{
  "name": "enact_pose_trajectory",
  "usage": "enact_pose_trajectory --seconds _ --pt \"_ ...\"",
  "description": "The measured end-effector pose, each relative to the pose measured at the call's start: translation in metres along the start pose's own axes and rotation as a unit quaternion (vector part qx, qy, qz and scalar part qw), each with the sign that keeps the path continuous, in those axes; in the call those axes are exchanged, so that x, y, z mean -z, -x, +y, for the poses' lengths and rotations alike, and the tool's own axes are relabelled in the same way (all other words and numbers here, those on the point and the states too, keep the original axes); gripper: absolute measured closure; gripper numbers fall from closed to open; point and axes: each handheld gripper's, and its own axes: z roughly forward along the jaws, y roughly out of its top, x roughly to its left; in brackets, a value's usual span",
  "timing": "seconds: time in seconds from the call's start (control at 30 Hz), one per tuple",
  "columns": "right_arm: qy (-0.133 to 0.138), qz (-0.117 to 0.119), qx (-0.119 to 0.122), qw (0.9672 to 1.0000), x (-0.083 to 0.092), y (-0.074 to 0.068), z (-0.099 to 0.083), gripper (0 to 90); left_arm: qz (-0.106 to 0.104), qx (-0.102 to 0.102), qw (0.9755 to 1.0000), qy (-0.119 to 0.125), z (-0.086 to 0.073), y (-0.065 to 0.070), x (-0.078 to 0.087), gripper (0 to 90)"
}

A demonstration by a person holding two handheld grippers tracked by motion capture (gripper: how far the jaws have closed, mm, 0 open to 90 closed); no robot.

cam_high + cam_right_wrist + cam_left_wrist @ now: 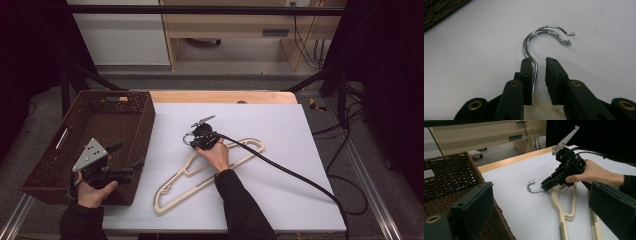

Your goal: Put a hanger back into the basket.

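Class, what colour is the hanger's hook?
The hook is shiny silver chrome, clearest in the right gripper view.

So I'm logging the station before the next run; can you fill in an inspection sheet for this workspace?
Surface: white sheet over a wooden table; no spills seen.
Job's things: two cream hangers lie stacked on the sheet, their chrome hooks together.
Clutter: nothing seen.
Grippers: right gripper is down at the hooks' stem, one pad against the wire, a gap to the other; left gripper is open, held over the near corner of the basket.
Cables: a thick black cable trails from the right gripper across the sheet; more cables lie on the floor at the right.
Surroundings: brown wicker basket at the table's left; wooden furniture behind.
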Motion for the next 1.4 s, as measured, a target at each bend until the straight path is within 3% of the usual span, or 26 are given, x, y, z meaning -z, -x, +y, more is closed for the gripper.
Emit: enact_pose_trajectory --seconds 0.13,0.23,0.3,0.6,1.03,1.3,1.4 --pt "-0.002 0.014 -0.016 0.9998 -0.002 0.000 0.000 81.9 -0.001 -0.001 1.0000 0.000 0.000 0.001 0.000 5.6" --pt "-0.002 0.017 -0.013 0.9998 -0.001 0.002 0.001 84.5 0.000 0.000 1.0000 0.000 0.000 0.001 0.000 5.6" --pt "-0.003 0.020 -0.029 0.9994 0.000 0.001 0.001 87.0 0.001 0.001 1.0000 0.000 0.001 0.001 0.000 5.7" --pt "-0.002 0.014 -0.051 0.9986 0.004 0.000 0.003 88.4 0.002 -0.002 1.0000 -0.003 0.000 0.002 -0.001 5.8" --pt "0.030 0.014 -0.031 0.9990 0.021 -0.004 0.007 88.9 -0.004 -0.004 0.9999 -0.009 0.002 0.007 -0.004 6.1" --pt "0.036 0.017 -0.026 0.9989 0.027 -0.009 0.007 88.9 -0.021 -0.006 0.9994 -0.028 0.006 0.023 -0.014 7.3" --pt "0.046 0.018 -0.011 0.9987 0.031 -0.010 0.007 88.9 -0.036 -0.007 0.9982 -0.047 0.007 0.034 -0.024 8.6"
